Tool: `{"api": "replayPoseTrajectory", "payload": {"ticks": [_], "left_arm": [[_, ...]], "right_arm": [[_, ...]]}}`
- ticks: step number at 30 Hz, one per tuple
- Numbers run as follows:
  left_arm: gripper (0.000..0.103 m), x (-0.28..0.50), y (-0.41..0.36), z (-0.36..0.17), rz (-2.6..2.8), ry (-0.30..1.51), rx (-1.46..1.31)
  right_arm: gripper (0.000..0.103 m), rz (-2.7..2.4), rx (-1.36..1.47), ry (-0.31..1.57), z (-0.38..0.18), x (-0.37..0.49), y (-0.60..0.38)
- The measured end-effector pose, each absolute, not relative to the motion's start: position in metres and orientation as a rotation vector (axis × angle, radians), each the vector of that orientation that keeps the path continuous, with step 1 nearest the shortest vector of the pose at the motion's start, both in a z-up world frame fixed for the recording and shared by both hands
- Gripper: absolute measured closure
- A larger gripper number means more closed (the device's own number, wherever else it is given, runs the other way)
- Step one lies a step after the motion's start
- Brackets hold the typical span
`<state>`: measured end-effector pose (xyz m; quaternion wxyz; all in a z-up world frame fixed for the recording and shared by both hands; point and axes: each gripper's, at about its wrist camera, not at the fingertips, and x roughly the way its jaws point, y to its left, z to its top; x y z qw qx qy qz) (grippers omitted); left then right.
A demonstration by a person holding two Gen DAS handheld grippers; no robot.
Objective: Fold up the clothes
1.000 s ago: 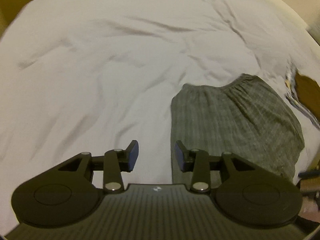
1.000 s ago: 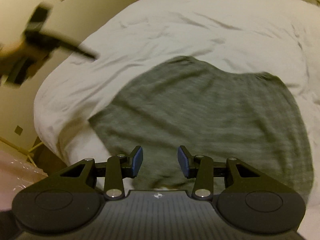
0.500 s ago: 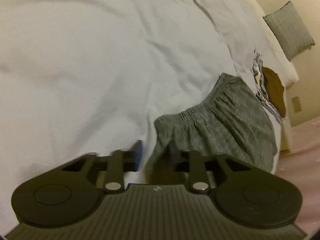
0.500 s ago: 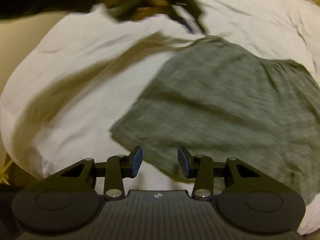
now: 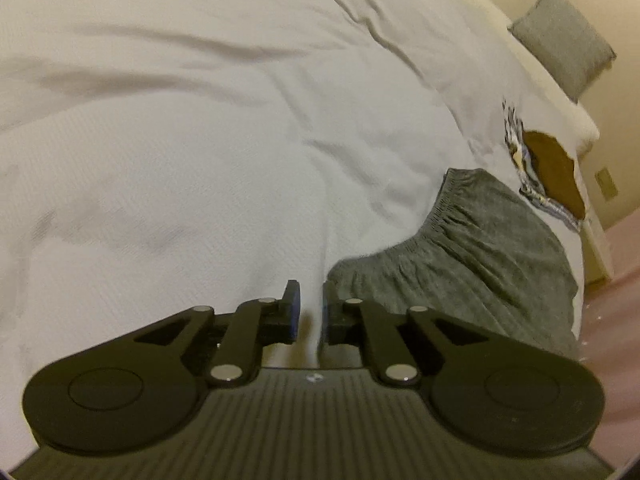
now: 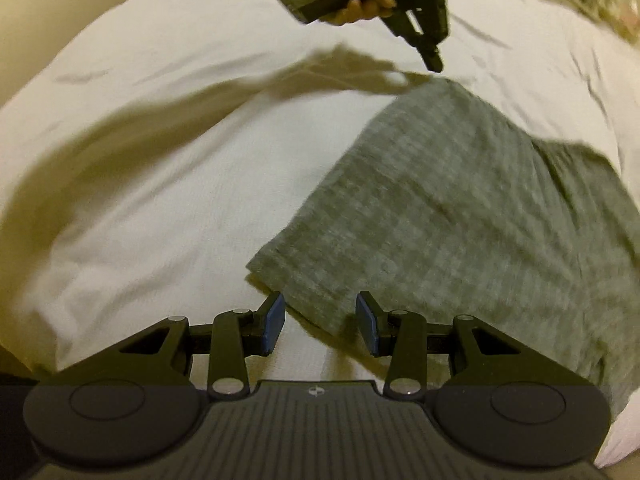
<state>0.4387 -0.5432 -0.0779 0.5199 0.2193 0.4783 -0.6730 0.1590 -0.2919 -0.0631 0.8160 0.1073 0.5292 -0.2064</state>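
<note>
Grey checked shorts [image 5: 480,264] lie flat on the white bed cover [image 5: 200,140]. My left gripper [image 5: 310,314] sits low at the near corner of their gathered waistband. Its jaws stand a narrow gap apart with white sheet showing between them, and the cloth corner touches the right finger. In the right wrist view the shorts [image 6: 460,208] spread to the right, and the left gripper [image 6: 434,62] tips down at their far corner. My right gripper [image 6: 320,322] is open, with the near hem corner lying between its fingers.
A person's hand [image 6: 352,0] holds the left gripper. A grey pillow [image 5: 560,36] and a brown and patterned garment [image 5: 548,168] lie toward the head of the bed. The bed's edge drops to a pinkish floor [image 5: 612,280] at the right.
The left gripper swung in and dropped to the waistband corner, its jaws narrowing. The right gripper moved down to the near hem corner and stayed open.
</note>
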Motion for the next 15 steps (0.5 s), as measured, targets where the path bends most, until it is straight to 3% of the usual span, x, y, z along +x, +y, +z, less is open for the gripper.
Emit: {"api": "replayPoseTrajectory", "payload": {"ticks": [8,10,13,15], "left_arm": [[0.086,0.445,-0.444,-0.072,-1.57,1.236,0.474],[0.085,0.44,-0.421,-0.073,-1.568,1.26,0.482],[0.085,0.427,-0.391,-0.073,-1.608,1.31,0.5],[0.08,0.419,-0.375,-0.071,-1.633,1.34,0.521]], "right_arm": [[0.05,-0.364,-0.067,1.168,-0.088,0.199,-0.256],[0.06,-0.367,-0.097,1.184,-0.095,0.203,-0.256],[0.097,-0.423,-0.042,1.189,-0.094,0.202,-0.268],[0.1,-0.437,0.009,1.182,-0.087,0.199,-0.275]]}}
